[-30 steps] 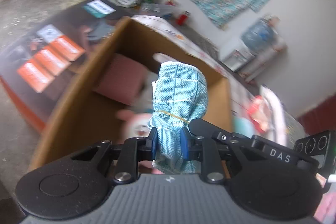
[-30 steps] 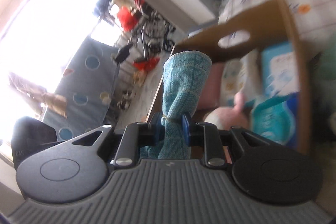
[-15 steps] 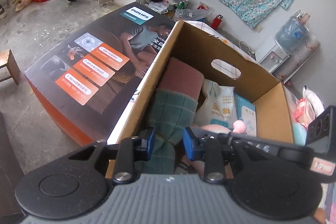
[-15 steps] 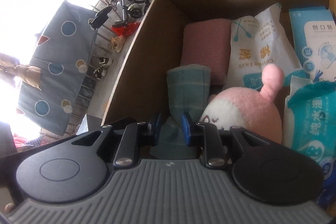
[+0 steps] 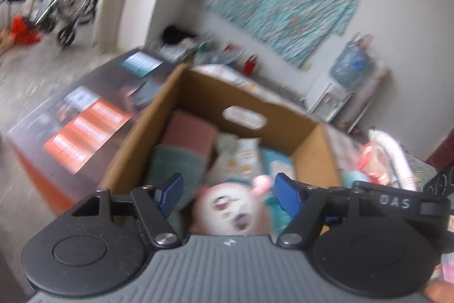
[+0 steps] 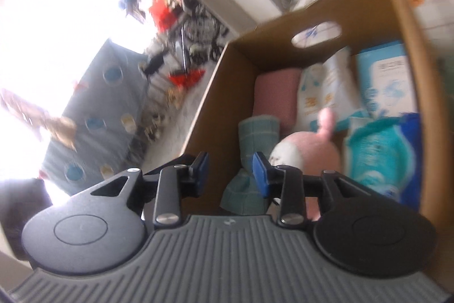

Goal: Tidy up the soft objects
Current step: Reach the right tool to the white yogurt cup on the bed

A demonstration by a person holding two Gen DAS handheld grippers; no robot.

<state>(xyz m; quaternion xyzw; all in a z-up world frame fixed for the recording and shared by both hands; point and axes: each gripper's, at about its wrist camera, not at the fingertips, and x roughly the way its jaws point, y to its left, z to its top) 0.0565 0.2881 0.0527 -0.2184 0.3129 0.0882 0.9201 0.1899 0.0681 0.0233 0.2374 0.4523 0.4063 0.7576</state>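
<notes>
Both hand-held grippers hang over the cardboard box (image 5: pixel 315 145) with fingers spread apart and gripping nothing: the left hand-held gripper (image 5: pixel 228 193) low in its frame, the right hand-held gripper (image 6: pixel 230 171) low in its own. Inside the box, the teal towel (image 6: pixel 256 137) lies along the left wall, just below the pink towel (image 6: pixel 276 95) and touching the pink plush toy (image 6: pixel 308 151) at centre. Wipe packs (image 6: pixel 381 152) fill the box's right side.
</notes>
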